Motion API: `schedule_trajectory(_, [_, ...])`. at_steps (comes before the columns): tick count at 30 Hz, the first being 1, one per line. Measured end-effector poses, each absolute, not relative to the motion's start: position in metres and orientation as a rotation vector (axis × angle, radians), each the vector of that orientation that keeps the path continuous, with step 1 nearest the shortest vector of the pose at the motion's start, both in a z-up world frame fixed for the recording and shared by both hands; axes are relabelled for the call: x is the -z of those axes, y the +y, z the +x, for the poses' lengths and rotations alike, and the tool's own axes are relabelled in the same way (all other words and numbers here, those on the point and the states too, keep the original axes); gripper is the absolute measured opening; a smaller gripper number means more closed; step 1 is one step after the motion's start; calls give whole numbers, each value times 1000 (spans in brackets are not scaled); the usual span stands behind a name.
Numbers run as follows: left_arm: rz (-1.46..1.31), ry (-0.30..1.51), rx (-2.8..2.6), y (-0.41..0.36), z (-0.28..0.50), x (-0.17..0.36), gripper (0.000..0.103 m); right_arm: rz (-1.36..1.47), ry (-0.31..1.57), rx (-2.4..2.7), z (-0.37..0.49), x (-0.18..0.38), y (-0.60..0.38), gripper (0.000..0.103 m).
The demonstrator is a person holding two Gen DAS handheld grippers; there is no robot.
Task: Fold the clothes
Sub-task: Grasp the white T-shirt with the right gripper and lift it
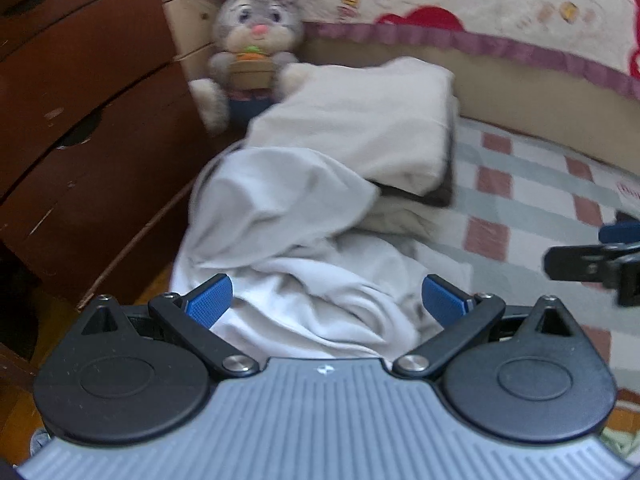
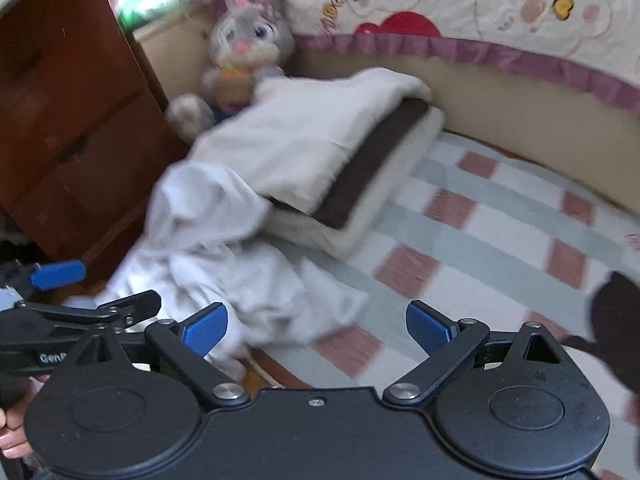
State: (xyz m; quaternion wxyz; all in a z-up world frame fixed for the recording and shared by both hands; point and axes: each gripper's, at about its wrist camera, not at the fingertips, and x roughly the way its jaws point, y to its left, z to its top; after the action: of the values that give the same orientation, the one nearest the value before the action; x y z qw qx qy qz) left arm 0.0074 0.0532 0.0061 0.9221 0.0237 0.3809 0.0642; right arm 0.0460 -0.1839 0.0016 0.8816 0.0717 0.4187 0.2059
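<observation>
A crumpled pale grey-white garment (image 1: 288, 240) lies in a heap at the near left edge of the bed, spilling over the side. Behind it sits a stack of folded clothes (image 1: 360, 120), cream on top with a dark brown layer beneath (image 2: 372, 160). My left gripper (image 1: 326, 300) is open just above the near part of the crumpled garment (image 2: 224, 256), nothing between its blue pads. My right gripper (image 2: 316, 328) is also open, hovering over the garment's right edge and the checked sheet. The left gripper's fingers (image 2: 60, 274) show at the left of the right wrist view.
A grey plush rabbit (image 1: 256, 40) sits in the far left corner against a cream quilt with a purple border (image 1: 480, 0). A red-brown wooden dresser (image 1: 80, 120) stands close on the left. The checked sheet (image 2: 480, 240) stretches to the right. A dark object (image 2: 616, 320) lies at the right edge.
</observation>
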Motion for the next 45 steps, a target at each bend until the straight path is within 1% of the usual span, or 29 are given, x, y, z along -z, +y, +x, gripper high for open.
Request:
schedule_trajectory(2, [2,795,-146,76,14,-4,103,194,863,-478,57,5,-184,97])
schedule_trajectory(5, [-170,833,-159,121,22,6,103,212,871,-546,76,23,-179,97])
schedule_trajectory(6, [-232,849,-166,136,24,11,100,217,878,-565,82,31,-177,96])
schedule_trajectory(7, [-275,864,-178,150,25,17,98,212,871,-571,88,39,-176,75])
schedule_trajectory(8, [-296,875,-193,161,26,23,96,178,843,-561,92,46,-174,48])
schedule_trajectory(9, [-317,886,-208,173,27,29,87,121,815,-546,94,52,-171,46])
schedule_trajectory(10, [-326,896,-226,183,29,35,80,68,793,-536,97,58,-169,48])
schedule_trajectory(12, [-306,909,-253,193,31,43,72,57,795,-570,104,70,-168,45])
schedule_trajectory(16, [-315,947,-260,206,41,60,71,143,842,-652,119,88,-167,46])
schedule_trajectory(17, [-337,976,-267,210,46,68,74,169,849,-664,121,92,-165,50])
schedule_trajectory(18, [-358,1010,-279,214,51,76,81,184,854,-672,123,96,-162,55])
schedule_trajectory(19, [-379,1052,-300,218,56,84,84,181,855,-676,124,100,-157,69])
schedule_trajectory(20, [-396,1088,-318,221,60,92,84,172,857,-675,126,103,-152,81])
schedule_trajectory(22, [-419,1107,-317,225,62,103,84,157,883,-654,131,110,-144,85])
schedule_trajectory(26, [-478,1102,-296,230,62,117,86,279,1043,-649,157,131,-143,85])
schedule_trajectory(27, [-515,1100,-287,232,61,122,88,328,1080,-641,165,136,-145,85])
schedule_trajectory(28, [-562,1096,-276,235,61,128,92,392,1100,-626,173,142,-148,85])
schedule_trajectory(29, [-607,1097,-267,237,60,134,93,472,1101,-596,182,146,-152,84])
schedule_trajectory(32, [-702,1101,-233,241,59,145,93,754,1069,-518,202,164,-162,78])
schedule_trajectory(33, [-739,1090,-203,240,58,147,91,817,1095,-514,206,173,-162,77])
schedule_trajectory(35, [-879,1058,-96,242,56,152,91,891,1158,-501,210,192,-158,72])
schedule_trajectory(37, [-1072,1051,-44,249,52,162,89,885,1165,-503,205,200,-154,71])
schedule_trajectory(38, [-1093,1052,-45,251,50,163,86,870,1149,-517,202,199,-152,68])
schedule_trajectory(39, [-1092,1053,-52,251,49,163,74,858,1154,-538,200,199,-150,57])
schedule_trajectory(40, [-1059,1053,-64,248,50,161,64,861,1176,-565,199,199,-146,22])
schedule_trajectory(41, [-1049,1048,-55,246,51,161,62,873,1198,-587,197,201,-143,15])
schedule_trajectory(43, [-1086,1033,-14,241,52,159,57,914,1229,-621,191,204,-137,15])
schedule_trajectory(45, [-1172,1022,22,238,53,160,57,915,1273,-685,185,206,-125,15])
